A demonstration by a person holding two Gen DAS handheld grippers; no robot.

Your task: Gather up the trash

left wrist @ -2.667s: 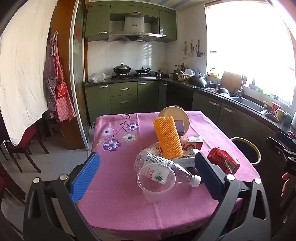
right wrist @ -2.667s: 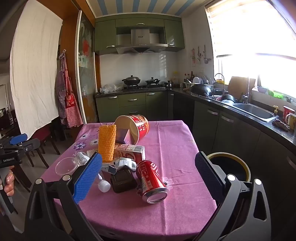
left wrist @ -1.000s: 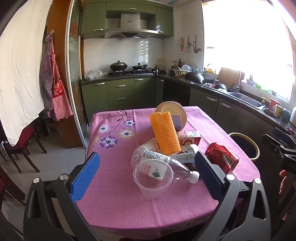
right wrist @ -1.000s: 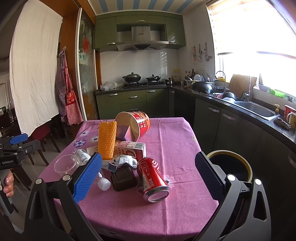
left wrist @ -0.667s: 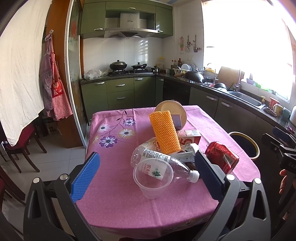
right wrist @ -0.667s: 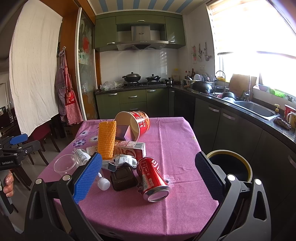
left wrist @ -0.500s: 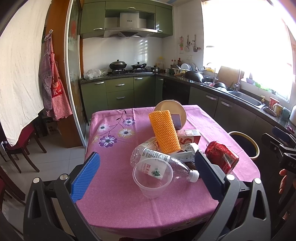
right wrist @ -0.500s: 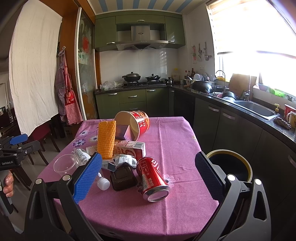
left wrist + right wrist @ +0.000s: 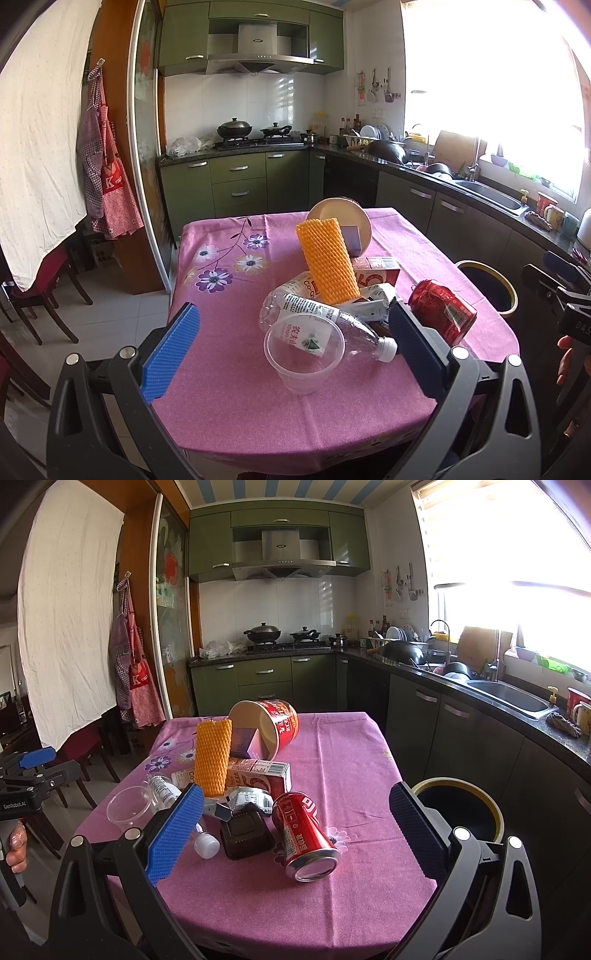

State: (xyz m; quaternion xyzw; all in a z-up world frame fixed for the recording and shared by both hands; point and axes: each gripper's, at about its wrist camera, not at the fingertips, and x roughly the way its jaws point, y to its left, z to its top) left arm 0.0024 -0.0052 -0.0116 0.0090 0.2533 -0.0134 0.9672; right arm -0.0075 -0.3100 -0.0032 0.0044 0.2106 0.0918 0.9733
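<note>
Trash is piled on a table with a pink cloth. A clear plastic cup stands nearest my left gripper, which is open and empty, its jaws framing the cup from short of it. Behind the cup lie a clear bottle, an orange foam net, a red carton and a tipped paper bucket. A red can lies on its side in front of my open, empty right gripper, beside a dark brown tray. The bin stands at the table's right.
Green cabinets and a counter with a sink run behind and to the right of the table. Chairs stand to the left. In the right wrist view the left gripper shows at the left edge with a hand below it.
The left view has crept slightly closer to the table; the trash has not moved. Both grippers stay open.
</note>
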